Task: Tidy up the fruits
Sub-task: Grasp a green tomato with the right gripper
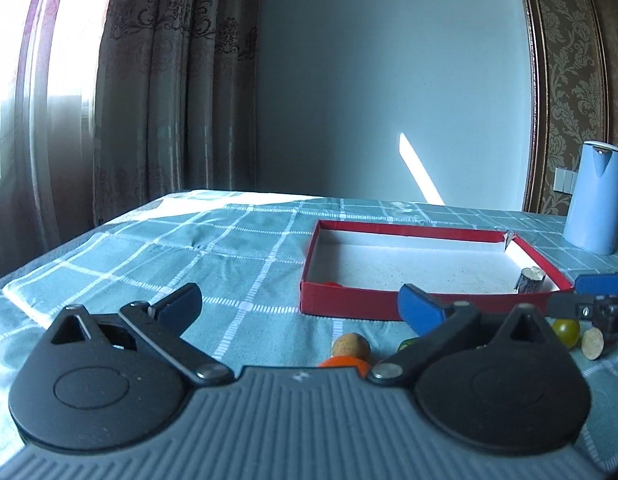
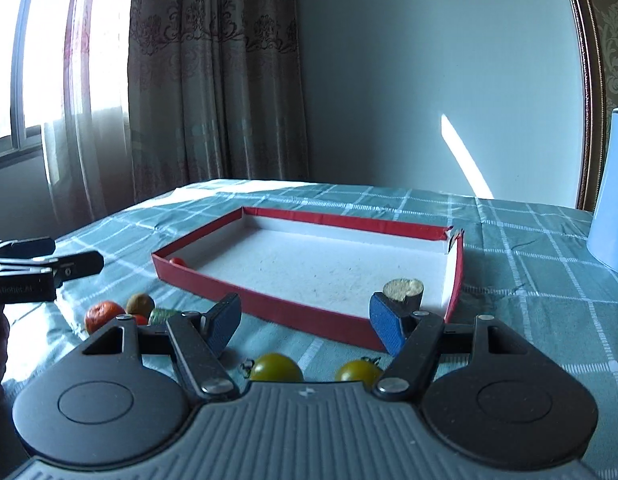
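A shallow red box (image 1: 349, 301) (image 2: 269, 308) with a white inside lies on the checked cloth. It holds a dark sugarcane piece (image 1: 529, 280) (image 2: 403, 290) and a small red fruit (image 2: 177, 261). My left gripper (image 1: 301, 308) is open, above a kiwi (image 1: 351, 346) and an orange fruit (image 1: 345, 361). My right gripper (image 2: 305, 320) is open, above two yellow-green tomatoes (image 2: 277, 367) (image 2: 359, 370). In the left wrist view a tomato (image 1: 565, 330) and a cut cane piece (image 1: 592, 343) lie near the right gripper's fingers (image 1: 599, 284). An orange fruit (image 2: 103, 314), a kiwi (image 2: 140, 303) and a green fruit (image 2: 163, 315) lie at the left.
A light blue jug (image 1: 593, 196) (image 2: 613, 196) stands at the back right of the table. Curtains and a window are at the left, a plain wall behind. The table's left edge (image 1: 69, 248) falls away near the curtains.
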